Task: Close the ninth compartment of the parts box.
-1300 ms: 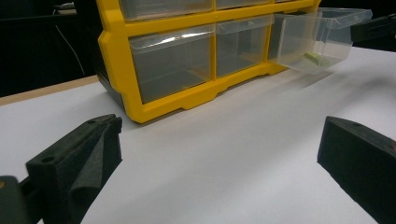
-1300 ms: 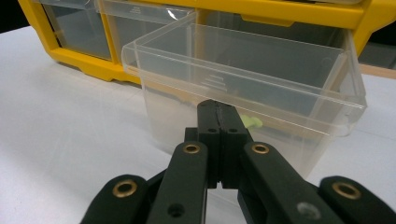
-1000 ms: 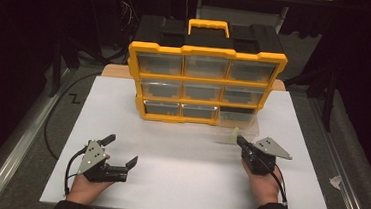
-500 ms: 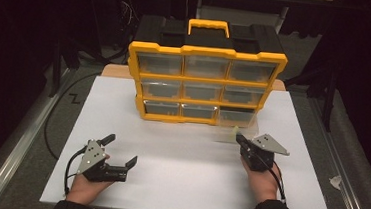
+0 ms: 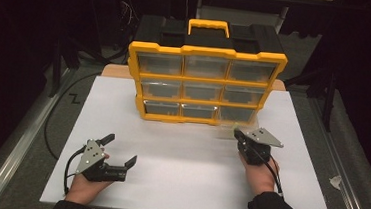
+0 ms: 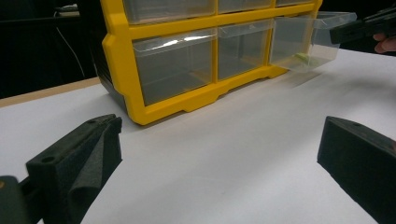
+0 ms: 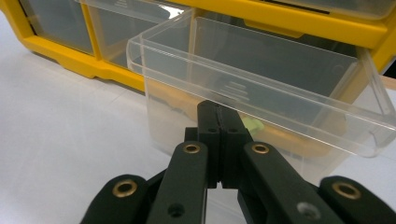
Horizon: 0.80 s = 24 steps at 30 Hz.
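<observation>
At the near edge of a white table (image 5: pixel 177 184), a person's two hands each hold a black gripper. The left gripper (image 5: pixel 119 152) rests on the table, its jaws wide apart with nothing between them, well away from the work. The right gripper (image 5: pixel 236 134) sits a little farther in, its jaws pinched together on the front lip of a clear plastic drawer (image 7: pixel 261 100). That drawer is the bottom right one of a yellow-and-black organiser box (image 5: pixel 205 81) standing upright at the middle of the table, and it juts partway out of its slot. Something small and pale green (image 7: pixel 252 124) lies inside. The step in hand looks like sliding this drawer along its slot. The next move likely calls for a straight, level motion so the drawer does not tip or jam.
</observation>
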{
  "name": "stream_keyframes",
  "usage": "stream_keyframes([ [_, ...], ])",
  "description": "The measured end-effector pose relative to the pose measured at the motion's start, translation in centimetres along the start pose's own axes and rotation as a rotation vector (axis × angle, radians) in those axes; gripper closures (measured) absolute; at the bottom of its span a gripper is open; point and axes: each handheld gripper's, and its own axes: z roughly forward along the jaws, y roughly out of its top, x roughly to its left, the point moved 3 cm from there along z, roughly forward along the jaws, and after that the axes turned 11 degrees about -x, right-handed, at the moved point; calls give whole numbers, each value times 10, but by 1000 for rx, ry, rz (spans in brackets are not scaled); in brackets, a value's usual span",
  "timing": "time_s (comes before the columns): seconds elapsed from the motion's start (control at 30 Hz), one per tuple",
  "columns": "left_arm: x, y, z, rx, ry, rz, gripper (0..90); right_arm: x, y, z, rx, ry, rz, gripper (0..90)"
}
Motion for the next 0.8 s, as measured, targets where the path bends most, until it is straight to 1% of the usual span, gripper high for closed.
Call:
stream_keyframes([
  [0.23,-1,0,0,0,-2,1,3,-1,3,6,16,-6,-18,900],
  [0.63,-1,0,0,-1,-1,-2,3,-6,7,19,30,-18,-21,900],
  [0.8,-1,0,0,0,-2,-2,3,-8,8,24,29,-25,-13,900],
])
